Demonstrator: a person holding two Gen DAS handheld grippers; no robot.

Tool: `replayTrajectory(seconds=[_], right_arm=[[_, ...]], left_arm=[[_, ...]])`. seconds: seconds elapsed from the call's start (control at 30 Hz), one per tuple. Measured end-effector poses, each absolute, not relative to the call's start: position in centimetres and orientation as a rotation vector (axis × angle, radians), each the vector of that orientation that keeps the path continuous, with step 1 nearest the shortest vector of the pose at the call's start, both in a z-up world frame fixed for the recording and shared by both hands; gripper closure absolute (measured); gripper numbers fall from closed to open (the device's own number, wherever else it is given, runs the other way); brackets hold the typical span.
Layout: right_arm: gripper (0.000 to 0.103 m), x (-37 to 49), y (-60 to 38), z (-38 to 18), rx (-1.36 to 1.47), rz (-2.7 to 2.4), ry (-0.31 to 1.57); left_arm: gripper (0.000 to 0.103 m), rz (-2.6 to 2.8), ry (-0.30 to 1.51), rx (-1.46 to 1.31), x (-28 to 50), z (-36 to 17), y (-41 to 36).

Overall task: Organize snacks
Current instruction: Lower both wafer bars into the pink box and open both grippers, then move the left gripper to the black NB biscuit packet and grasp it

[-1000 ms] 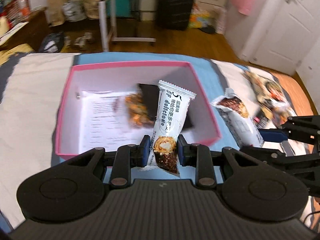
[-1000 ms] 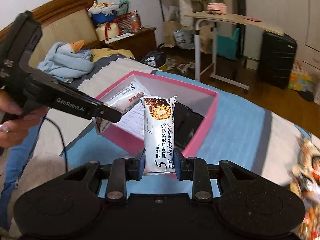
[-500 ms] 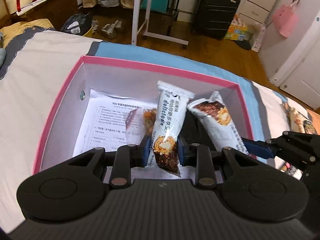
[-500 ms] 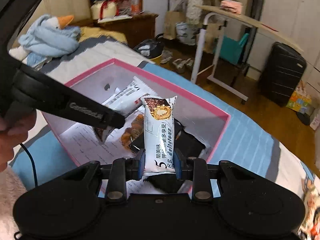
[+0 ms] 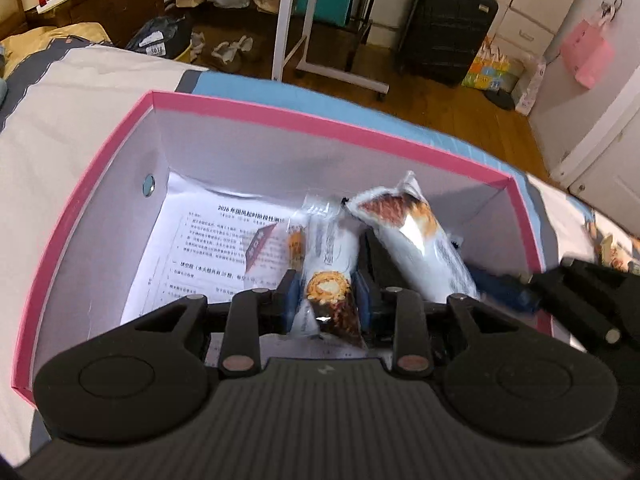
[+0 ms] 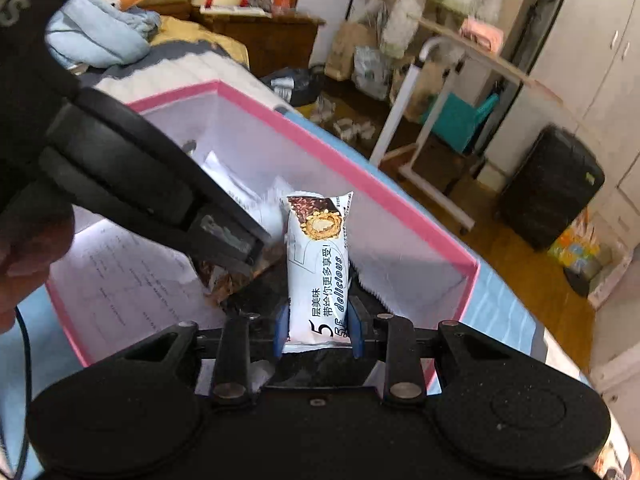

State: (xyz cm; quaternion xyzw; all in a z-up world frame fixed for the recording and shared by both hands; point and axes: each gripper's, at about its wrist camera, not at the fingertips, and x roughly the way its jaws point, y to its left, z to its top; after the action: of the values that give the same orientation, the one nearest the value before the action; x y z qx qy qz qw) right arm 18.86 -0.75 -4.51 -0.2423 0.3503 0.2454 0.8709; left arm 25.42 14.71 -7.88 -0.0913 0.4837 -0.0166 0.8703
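Note:
A pink-rimmed white box point(image 5: 280, 114) sits on the bed; it also shows in the right wrist view point(image 6: 372, 182). My left gripper point(image 5: 325, 300) is shut on a white snack bar packet point(image 5: 326, 264) and holds it inside the box. My right gripper point(image 6: 318, 330) is shut on a like white snack bar packet point(image 6: 318, 264), also over the box interior; this packet shows in the left wrist view point(image 5: 412, 236). On the box floor lie a printed paper sheet point(image 5: 208, 248), a small orange snack point(image 5: 297, 246) and a dark packet point(image 6: 256, 292).
The bed has a white cover point(image 5: 60, 128) and a blue blanket point(image 6: 500, 312). More snack packets point(image 5: 612, 244) lie on the bed to the right. Beyond the bed stand a black suitcase point(image 5: 444, 28), a white rolling table point(image 5: 304, 20) and a goose plush point(image 6: 104, 20).
Both grippers have moved forward and lower into the box, each with its packet. The packets now sit close side by side above the box floor.

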Motion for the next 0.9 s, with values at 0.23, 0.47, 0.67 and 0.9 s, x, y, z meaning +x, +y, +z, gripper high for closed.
replayTrajectory(seconds=[0.23,0.47,0.67,0.9], right_arm=[[0.039,16.4,-4.1,-1.6,-0.331,0.547,0.660],[0.037,11.7,-10.5,1.9,-0.151,0.493,0.636],[0.037,7.3,-14.5,4.2,-0.137,0.410,0.633],[0.028,2.5,-18.2,6.5,-0.249,0.309,0.566]], left_arm=[[0.057,-0.063,0.996,-0.129,23.7,-5.8,14.2],[0.050,-0.148,0.931,-0.060,19.8,-1.6,13.3],[0.046,-0.253,0.883,-0.033,16.1,1.9,11.2],[0.040,-0.358,0.835,0.029,12.8,4.9,6.7]])
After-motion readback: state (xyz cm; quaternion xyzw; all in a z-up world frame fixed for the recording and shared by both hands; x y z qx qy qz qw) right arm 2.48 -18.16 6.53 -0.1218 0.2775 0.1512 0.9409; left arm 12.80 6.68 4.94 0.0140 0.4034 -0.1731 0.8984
